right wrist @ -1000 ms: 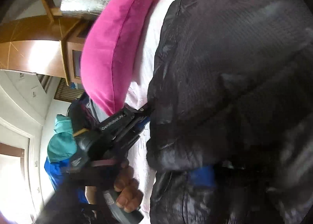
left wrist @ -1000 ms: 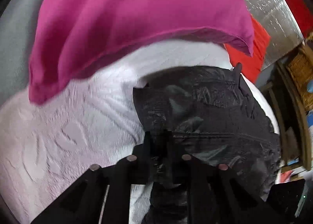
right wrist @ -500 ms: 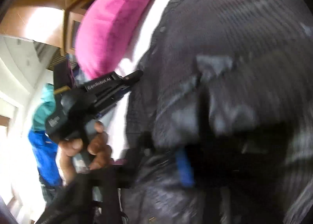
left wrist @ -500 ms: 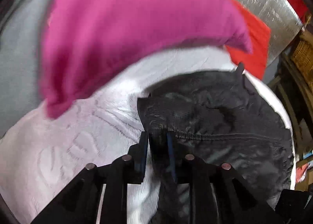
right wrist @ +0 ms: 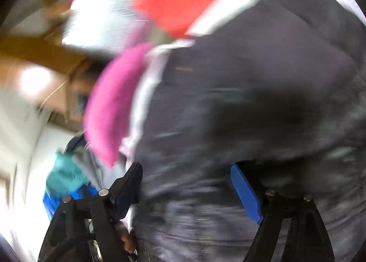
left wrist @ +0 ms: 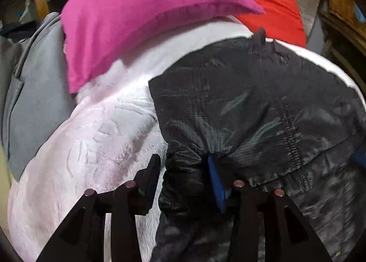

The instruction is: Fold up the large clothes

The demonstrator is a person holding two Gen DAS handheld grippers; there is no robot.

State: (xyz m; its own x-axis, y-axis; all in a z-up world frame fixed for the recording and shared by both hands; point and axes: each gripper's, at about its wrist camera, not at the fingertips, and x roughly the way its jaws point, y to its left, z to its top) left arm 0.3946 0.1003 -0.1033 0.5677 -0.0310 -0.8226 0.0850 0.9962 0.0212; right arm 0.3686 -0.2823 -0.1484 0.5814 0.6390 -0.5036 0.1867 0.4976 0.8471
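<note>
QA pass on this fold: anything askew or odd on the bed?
Nothing damaged or spilled. The black jacket lies bunched and wrinkled on the white bedspread, edges not squared. The pink pillow sits tilted beside it. The right wrist view is motion-blurred.

Black shiny quilted jacket (left wrist: 251, 106) is lying spread on the white bedcover (left wrist: 91, 143), folded layer on top with stitched seam showing, near edge bunching up, collar end pointing toward the far side.
</note>
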